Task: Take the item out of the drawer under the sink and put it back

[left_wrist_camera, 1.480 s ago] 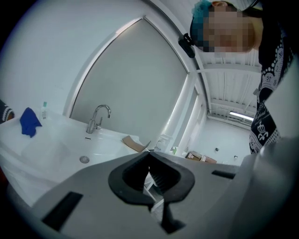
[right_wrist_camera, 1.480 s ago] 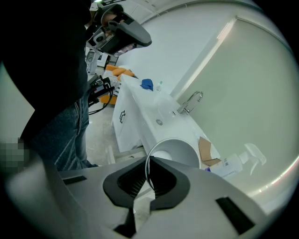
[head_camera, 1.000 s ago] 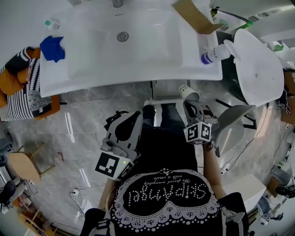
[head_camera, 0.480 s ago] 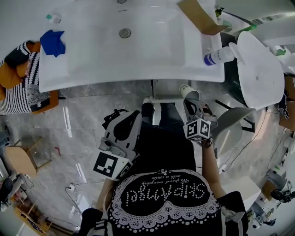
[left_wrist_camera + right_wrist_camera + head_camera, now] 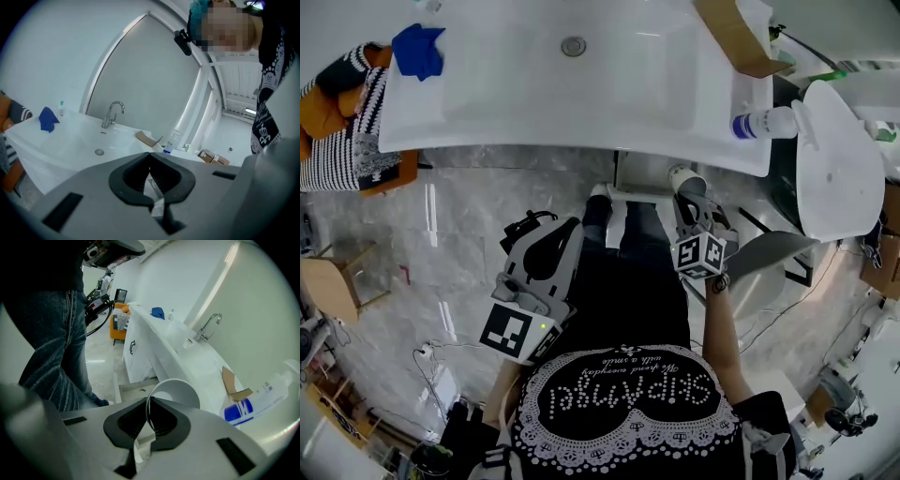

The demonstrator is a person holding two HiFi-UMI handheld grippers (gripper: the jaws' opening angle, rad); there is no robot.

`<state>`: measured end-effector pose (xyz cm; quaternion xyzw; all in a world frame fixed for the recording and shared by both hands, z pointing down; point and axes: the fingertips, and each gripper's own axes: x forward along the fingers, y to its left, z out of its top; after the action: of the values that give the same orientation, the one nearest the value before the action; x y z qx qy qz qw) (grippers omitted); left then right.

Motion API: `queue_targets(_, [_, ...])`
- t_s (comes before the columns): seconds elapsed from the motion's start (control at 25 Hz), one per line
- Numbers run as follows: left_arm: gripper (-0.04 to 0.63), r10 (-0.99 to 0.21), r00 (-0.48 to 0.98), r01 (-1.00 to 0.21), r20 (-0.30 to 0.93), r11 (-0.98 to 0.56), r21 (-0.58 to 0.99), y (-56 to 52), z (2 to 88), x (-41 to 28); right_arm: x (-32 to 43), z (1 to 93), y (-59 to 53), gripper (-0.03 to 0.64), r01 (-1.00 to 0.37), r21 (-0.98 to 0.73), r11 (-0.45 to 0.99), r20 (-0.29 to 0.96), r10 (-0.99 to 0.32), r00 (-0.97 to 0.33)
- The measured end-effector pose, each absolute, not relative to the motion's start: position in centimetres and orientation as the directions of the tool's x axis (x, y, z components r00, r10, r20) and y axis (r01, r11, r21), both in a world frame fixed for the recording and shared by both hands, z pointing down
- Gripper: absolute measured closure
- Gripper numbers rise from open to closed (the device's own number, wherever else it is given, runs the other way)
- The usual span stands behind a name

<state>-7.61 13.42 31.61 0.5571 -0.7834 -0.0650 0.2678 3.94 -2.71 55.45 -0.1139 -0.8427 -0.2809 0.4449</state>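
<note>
A white paper cup point(image 5: 684, 178) lies on its side in front of the sink cabinet, just below the basin's front edge. My right gripper point(image 5: 689, 202) is shut on its rim. In the right gripper view the cup point(image 5: 174, 392) opens toward the camera, and the gripper point(image 5: 148, 401) pinches its thin wall. My left gripper point(image 5: 544, 242) hangs by the person's left leg, shut and holding nothing. In its own view the left gripper point(image 5: 149, 154) points at the white sink point(image 5: 70, 140). The white cabinet front point(image 5: 138, 350) under the sink shows beside the cup.
On the sink point(image 5: 534, 103) lie a blue cloth point(image 5: 417, 49), a cardboard piece point(image 5: 736, 37) and a blue-labelled bottle point(image 5: 764, 124). A white toilet point(image 5: 839, 159) stands at the right. A striped cushion on an orange seat point(image 5: 342, 131) is at the left. The person's jeans point(image 5: 51, 348) stand close by.
The right gripper with the cup has sunk a little below the basin's edge. The head view has shifted, so the sink sits higher in the picture. The left gripper has hardly moved.
</note>
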Motion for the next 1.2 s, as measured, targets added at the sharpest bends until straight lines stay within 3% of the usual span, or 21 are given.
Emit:
queue_targets(0.36, [0.591, -0.878, -0.319, -0.816, 0.357, 0.446, 0.368, 13.4, 31.2, -7.6, 3.6, 58.5, -2.9, 0.592, 0.512, 0.326, 0.795, 0.840, 0.006, -0.543])
queue_targets(1.2, [0.591, -0.845, -0.318, -0.804, 0.429, 0.481, 0.351, 11.7, 32.3, -6.1, 2.3, 65.3, -3.9, 0.592, 0.623, 0.221, 0.750, 0.889, 0.109, -0.446])
